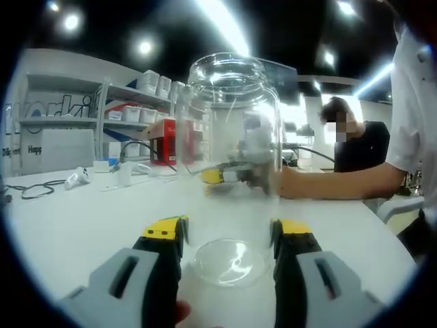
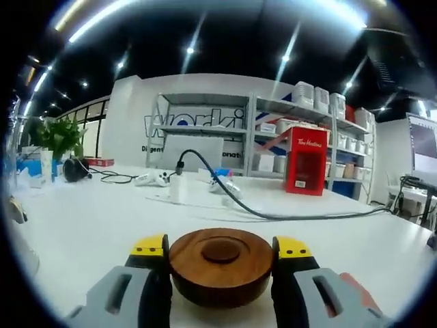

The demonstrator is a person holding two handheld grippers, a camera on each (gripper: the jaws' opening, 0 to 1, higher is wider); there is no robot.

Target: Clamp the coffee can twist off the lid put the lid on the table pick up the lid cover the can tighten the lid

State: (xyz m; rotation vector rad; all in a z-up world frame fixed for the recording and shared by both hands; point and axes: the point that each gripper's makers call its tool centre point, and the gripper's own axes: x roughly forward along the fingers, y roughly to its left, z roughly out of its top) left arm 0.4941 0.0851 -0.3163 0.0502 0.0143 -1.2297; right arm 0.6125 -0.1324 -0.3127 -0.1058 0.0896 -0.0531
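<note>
A clear glass can (image 1: pixel 231 157) stands upright on the white table (image 1: pixel 82 225), its mouth open and no lid on it. My left gripper (image 1: pixel 229 236) is shut on the can's lower body, one yellow-tipped jaw on each side. Through the glass I see my right gripper (image 1: pixel 222 175) farther back, held by a person's arm (image 1: pixel 341 184). In the right gripper view, a round dark wooden lid (image 2: pixel 220 263) sits between the jaws of my right gripper (image 2: pixel 220 249), which is shut on it low over the table (image 2: pixel 89 232). Whether the lid touches the table I cannot tell.
A black cable (image 2: pixel 273 213) runs across the table to a white plug (image 2: pixel 179 184). A red box (image 2: pixel 305 160) and shelves with bins (image 2: pixel 314 96) stand at the back. A plant (image 2: pixel 60 137) is at the far left. A white controller (image 1: pixel 77 178) lies on the table; another person (image 1: pixel 358 140) sits beyond.
</note>
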